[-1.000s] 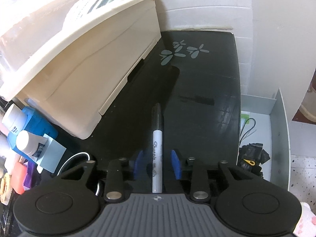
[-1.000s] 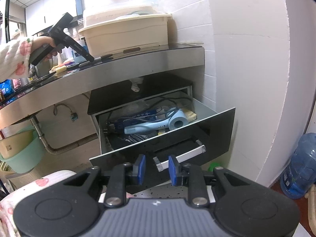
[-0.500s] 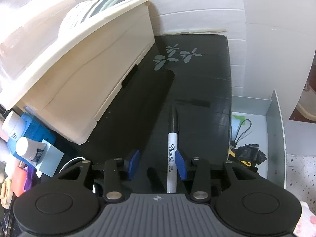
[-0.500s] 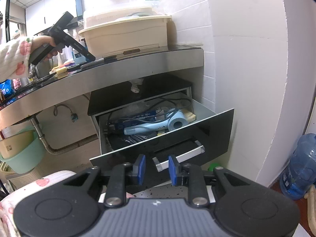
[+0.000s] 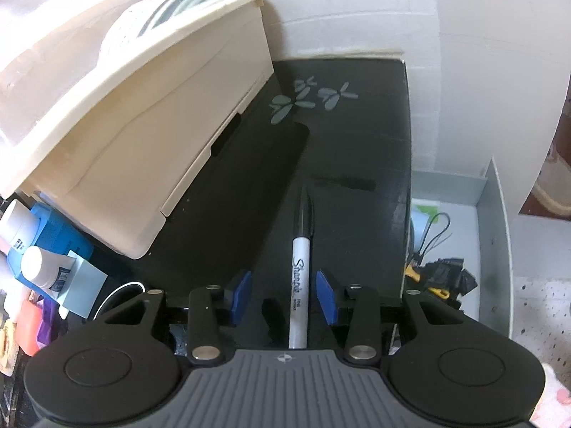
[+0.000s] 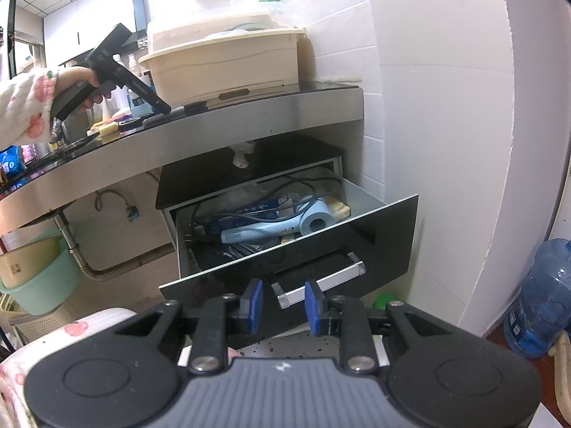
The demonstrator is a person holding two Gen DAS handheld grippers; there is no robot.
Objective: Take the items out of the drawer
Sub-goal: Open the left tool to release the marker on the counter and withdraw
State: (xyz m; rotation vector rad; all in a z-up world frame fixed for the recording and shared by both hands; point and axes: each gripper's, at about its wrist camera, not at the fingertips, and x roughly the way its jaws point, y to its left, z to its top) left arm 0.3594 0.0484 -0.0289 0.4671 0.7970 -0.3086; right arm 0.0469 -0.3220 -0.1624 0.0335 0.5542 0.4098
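Note:
A Sharpie marker (image 5: 299, 274) with a black cap lies on the black countertop (image 5: 357, 149), between the spread blue pads of my left gripper (image 5: 283, 294), which is open and not touching it. The open drawer (image 6: 292, 246) below holds a light blue hair dryer (image 6: 282, 228), cables and other items; part of it shows in the left wrist view (image 5: 460, 249). My right gripper (image 6: 282, 303) is open and empty, in front of the drawer's metal handle (image 6: 321, 280). The left gripper also shows over the counter in the right wrist view (image 6: 164, 108).
A cream plastic dish bin (image 5: 142, 125) with plates stands on the counter at left, with bottles and a blue box (image 5: 53, 242) beside it. White tiled wall at right. A blue water jug (image 6: 539, 296) and a green basin (image 6: 39, 278) stand on the floor.
My left gripper has opened wider and let go of the marker, which now lies on the counter. The right gripper has barely moved.

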